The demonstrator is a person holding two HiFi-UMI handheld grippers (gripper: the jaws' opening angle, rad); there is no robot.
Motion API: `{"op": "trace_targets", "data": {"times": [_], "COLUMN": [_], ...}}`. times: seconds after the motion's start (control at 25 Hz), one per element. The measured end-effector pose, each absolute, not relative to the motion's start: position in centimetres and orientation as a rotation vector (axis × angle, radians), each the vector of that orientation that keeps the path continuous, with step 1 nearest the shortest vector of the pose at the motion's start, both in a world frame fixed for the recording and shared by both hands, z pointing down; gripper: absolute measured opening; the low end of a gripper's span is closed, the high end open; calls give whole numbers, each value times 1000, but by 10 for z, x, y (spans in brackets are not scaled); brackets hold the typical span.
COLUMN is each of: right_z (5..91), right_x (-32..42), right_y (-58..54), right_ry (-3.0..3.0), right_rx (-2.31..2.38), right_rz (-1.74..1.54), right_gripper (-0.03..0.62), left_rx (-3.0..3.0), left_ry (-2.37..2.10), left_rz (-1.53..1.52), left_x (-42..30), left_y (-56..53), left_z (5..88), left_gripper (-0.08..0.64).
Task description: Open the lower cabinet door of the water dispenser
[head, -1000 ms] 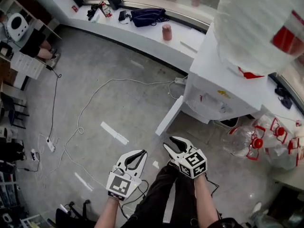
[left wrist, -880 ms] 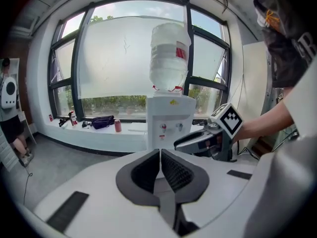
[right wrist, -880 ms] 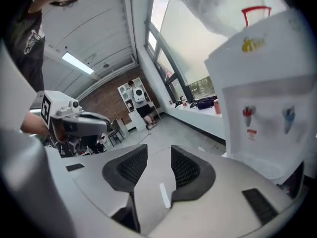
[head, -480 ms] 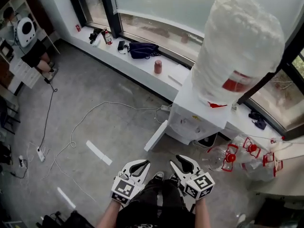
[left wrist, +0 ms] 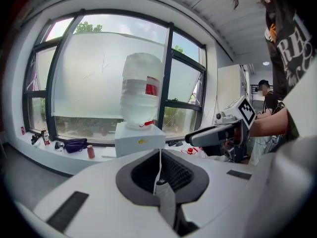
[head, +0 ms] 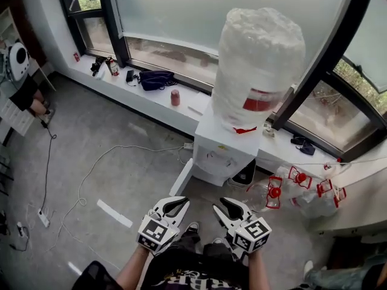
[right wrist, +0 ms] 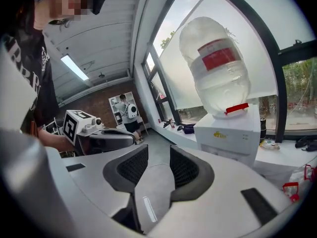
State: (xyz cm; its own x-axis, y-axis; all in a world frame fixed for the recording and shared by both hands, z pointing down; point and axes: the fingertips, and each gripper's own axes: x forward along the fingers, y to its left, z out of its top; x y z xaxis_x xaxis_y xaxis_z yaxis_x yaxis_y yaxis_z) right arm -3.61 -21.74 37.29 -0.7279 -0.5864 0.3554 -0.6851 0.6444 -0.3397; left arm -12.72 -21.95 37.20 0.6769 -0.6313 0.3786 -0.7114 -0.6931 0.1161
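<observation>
Looks down now from higher and farther back than a second ago: finds the water dispenser (head: 219,153) smaller in the head view, with more window above it. Holds both tools side by side at the bottom edge of that view, over dark trousers, well apart from the dispenser. Has the left tool (head: 180,203) pressed together, pinching nothing. Is closing the right tool (head: 221,205), jaws spread for now, with only air between them.

Finds the lower cabinet door (head: 181,178) already swung out at the dispenser's left front corner, seen edge-on, its free edge pointing toward the left tool and hanging over bare floor (head: 121,132). Shows a dark gap (head: 244,175) at the dispenser's foot, just right of the door.

Leaves wide open floor to the left of the door, crossed only by a thin white cable (head: 139,147) and marked by a white strip (head: 113,213) near the left tool. Offers far less room on the right: clear bottles with red handles (head: 296,189) crowd just beside the dispenser. Closes off the back with a white window ledge (head: 130,90) running up to the dispenser's left side. Carries a big wrapped bottle (head: 260,59) upright on top. Catches a seated person (head: 21,83) at the far left edge, well clear.
</observation>
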Motion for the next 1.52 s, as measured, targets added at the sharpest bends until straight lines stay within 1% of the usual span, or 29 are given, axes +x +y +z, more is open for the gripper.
{"op": "trace_targets", "data": {"times": [0.28, 0.56, 0.64, 0.84, 0.96, 1.12, 1.52], "right_z": [353, 335, 330, 319, 315, 307, 298], "right_x": [-6, 50, 67, 99, 112, 123, 146], "right_y": [-184, -107, -81, -20, 6, 33, 66], "right_ry": [-2676, -2739, -2752, -2787, -2810, -2816, -2817], "right_rx": [1024, 956, 944, 900, 866, 841, 822], "right_rz": [642, 588, 567, 515, 493, 434, 304], "right_gripper": [152, 149, 137, 75, 56, 11, 11], "left_rx": [2648, 2598, 2574, 2561, 2571, 2595, 2602], "left_ry": [-1099, -1287, -1336, -1393, -1403, -1413, -1366], "left_rz": [465, 459, 444, 415, 397, 385, 336], "left_x": [-100, -65, -50, -3, 23, 47, 85], "left_y": [-188, -114, -85, -15, 14, 44, 91], "left_z": [357, 334, 330, 317, 307, 291, 281], "left_gripper": [20, 20, 20, 20, 20, 20, 20]}}
